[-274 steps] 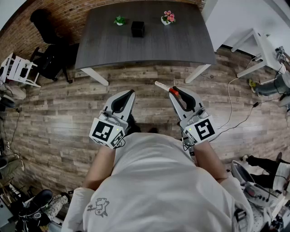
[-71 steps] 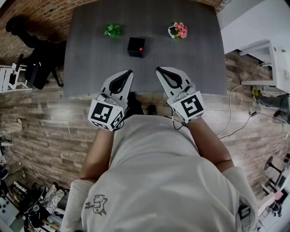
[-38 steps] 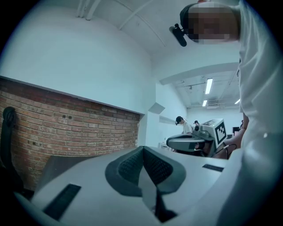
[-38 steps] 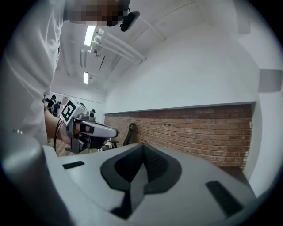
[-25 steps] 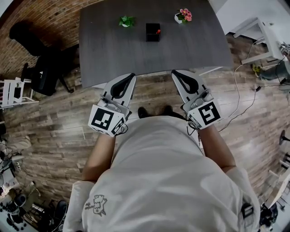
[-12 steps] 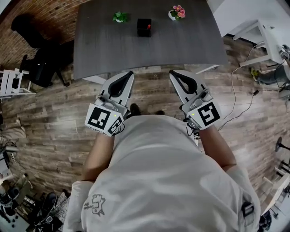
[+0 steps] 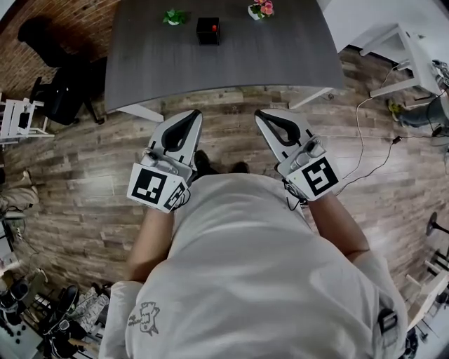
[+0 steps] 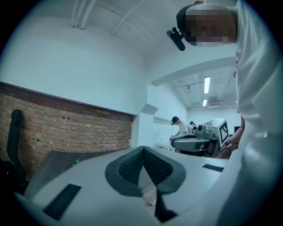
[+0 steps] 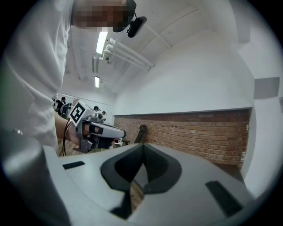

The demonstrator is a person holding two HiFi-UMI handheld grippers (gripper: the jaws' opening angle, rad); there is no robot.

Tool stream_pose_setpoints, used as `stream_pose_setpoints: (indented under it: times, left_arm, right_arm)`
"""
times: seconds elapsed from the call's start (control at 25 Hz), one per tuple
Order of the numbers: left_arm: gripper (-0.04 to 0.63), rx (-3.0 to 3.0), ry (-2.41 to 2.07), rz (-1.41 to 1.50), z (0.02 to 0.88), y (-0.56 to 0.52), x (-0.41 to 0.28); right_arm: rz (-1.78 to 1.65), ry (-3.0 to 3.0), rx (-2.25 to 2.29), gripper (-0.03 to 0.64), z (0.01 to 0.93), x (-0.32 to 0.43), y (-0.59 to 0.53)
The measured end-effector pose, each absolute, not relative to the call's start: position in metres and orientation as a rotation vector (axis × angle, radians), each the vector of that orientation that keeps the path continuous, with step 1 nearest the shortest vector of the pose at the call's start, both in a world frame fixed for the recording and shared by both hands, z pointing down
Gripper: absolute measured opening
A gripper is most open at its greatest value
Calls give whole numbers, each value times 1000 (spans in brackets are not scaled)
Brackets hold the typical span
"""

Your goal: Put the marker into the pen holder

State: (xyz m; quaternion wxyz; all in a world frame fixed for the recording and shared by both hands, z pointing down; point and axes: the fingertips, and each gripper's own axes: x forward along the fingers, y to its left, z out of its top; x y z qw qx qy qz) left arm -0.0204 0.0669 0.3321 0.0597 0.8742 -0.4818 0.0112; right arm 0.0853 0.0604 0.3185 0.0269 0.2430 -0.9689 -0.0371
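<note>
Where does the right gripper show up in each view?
Head view: right gripper at centre right, over the floor.
Left gripper view: right gripper at middle right, side-on.
Right gripper view: right gripper fills the bottom, jaws shut.
Shared landmark: brick wall.

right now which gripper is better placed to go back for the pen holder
Left, probably. The left gripper lines up nearer the pen holder than the right gripper; both are shut, empty and short of the table.

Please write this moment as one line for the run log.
marker: in pen holder; left gripper: shut, empty; right gripper: shut, empty
</note>
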Motion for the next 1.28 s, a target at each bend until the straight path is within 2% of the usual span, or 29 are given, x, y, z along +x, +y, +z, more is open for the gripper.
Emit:
stream_pose_setpoints:
  times: [0.64,1.28]
  left_arm:
    - [11,2618,-1503,30,339,93,22]
    - [11,2615,-1504,28,341,85,31]
  right_arm:
    - [-98,-3018,718,5,328,124,89]
    - [-83,-3016,734,3,331,134,80]
